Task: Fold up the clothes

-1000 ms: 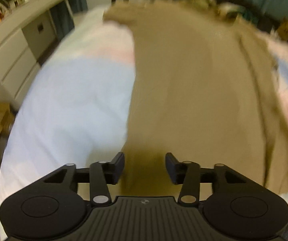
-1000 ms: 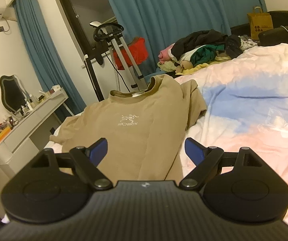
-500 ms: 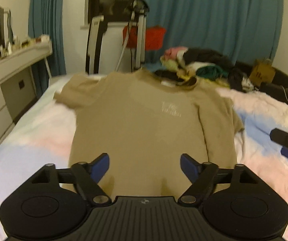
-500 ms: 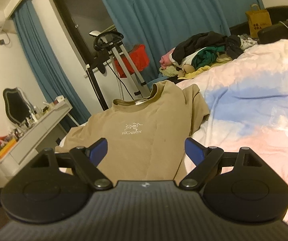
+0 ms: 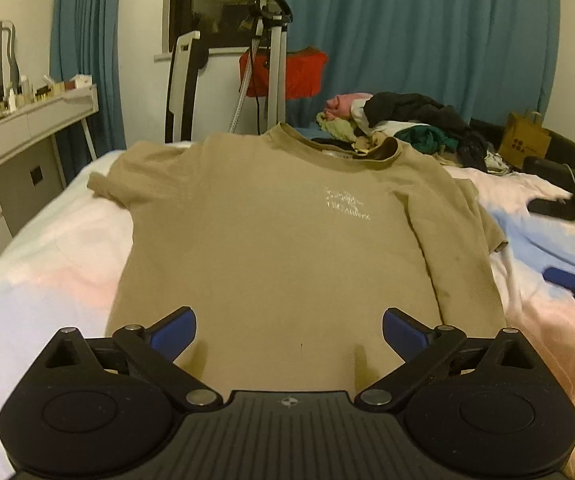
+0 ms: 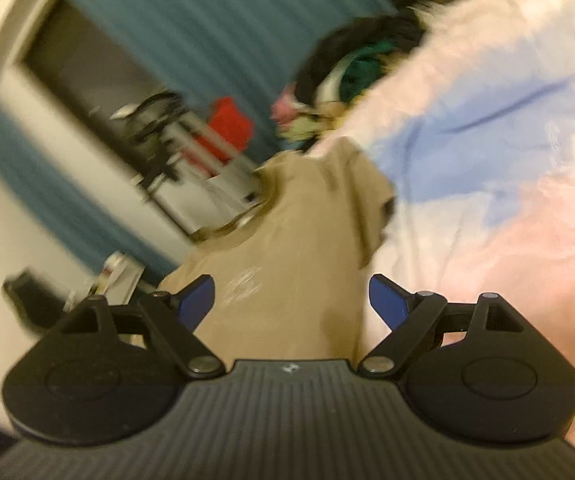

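A tan T-shirt point(image 5: 279, 240) with a small white chest logo lies spread face up on the bed, collar at the far end. My left gripper point(image 5: 289, 330) is open and empty, hovering over the shirt's near hem. My right gripper point(image 6: 292, 300) is open and empty above the shirt's right side point(image 6: 287, 248); its view is tilted and blurred. The right gripper also shows at the right edge of the left wrist view point(image 5: 567, 280).
The bed point(image 5: 47, 280) has a pastel pink, blue and white cover. A pile of clothes point(image 5: 399, 120) lies at the far end. A white dresser point(image 5: 15, 152) stands to the left. An exercise machine point(image 5: 263, 60), blue curtains and a paper bag point(image 5: 525, 142) are behind.
My left gripper opened wider and pulled back from the shirt, so the whole shirt now shows. My right gripper rolled to a tilt and moved closer over the shirt's right side.
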The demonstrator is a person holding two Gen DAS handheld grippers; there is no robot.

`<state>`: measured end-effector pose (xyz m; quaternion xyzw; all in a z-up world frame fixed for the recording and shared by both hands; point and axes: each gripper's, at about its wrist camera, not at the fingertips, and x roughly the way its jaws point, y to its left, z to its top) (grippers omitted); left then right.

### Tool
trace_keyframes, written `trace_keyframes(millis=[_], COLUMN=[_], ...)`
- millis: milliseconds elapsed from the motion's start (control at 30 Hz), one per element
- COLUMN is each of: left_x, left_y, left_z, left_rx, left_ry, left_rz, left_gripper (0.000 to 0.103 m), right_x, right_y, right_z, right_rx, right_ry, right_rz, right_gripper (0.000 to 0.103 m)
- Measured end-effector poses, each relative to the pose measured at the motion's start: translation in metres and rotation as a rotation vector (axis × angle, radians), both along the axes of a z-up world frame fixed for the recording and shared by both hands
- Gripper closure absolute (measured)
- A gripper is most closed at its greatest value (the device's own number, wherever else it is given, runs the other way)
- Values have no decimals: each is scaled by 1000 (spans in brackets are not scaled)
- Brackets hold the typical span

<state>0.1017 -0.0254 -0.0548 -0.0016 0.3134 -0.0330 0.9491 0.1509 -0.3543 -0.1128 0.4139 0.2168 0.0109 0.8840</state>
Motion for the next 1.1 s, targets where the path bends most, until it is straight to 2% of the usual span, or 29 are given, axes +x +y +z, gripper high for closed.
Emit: trace_keyframes(millis=[100,267,400,500,567,600,633,667,700,733,833,1000,1100], left_x=[12,31,47,55,60,61,61,61,61,61,61,60,59], left_y=[2,4,7,10,12,13,14,15,16,17,21,24,22], left_z=[-11,-30,-41,-45,-47,-48,-48,-48,-49,-49,-48,-43,-43], left_rx=[-5,-13,-48,-69,-90,-100,-107,-114,-122,-129,-153,-164,-153], left_ry=[28,58,82,68,67,67,65,63,61,59,51,29,28], left_rz=[-6,-1,-3,-6,-1,3,8,13,18,22,37,52,48], left_gripper=[2,2,2,2,2,2,2,2,2,2,2,2,2], right_x=[36,92,123,141,151,156,161,165,170,175,180,169,165], right_y=[-19,-31,-27,-31,-36,-39,-42,-45,-48,-51,-56,-73,-88], right_z=[-16,-63,-73,-77,-79,-81,-82,-83,-84,-84,-63,-10,5], right_rx=[89,251,242,267,295,309,323,337,351,355,225,10,-148], right_ry=[26,84,35,-9,-29,-39,-49,-59,-69,-74,-104,-239,-246], right_rz=[-65,-142,-172,-209,-239,-254,-269,-283,-298,-307,-283,-271,-316], right_gripper=[16,16,15,15,20,27,44,54,77,95,97,98,98])
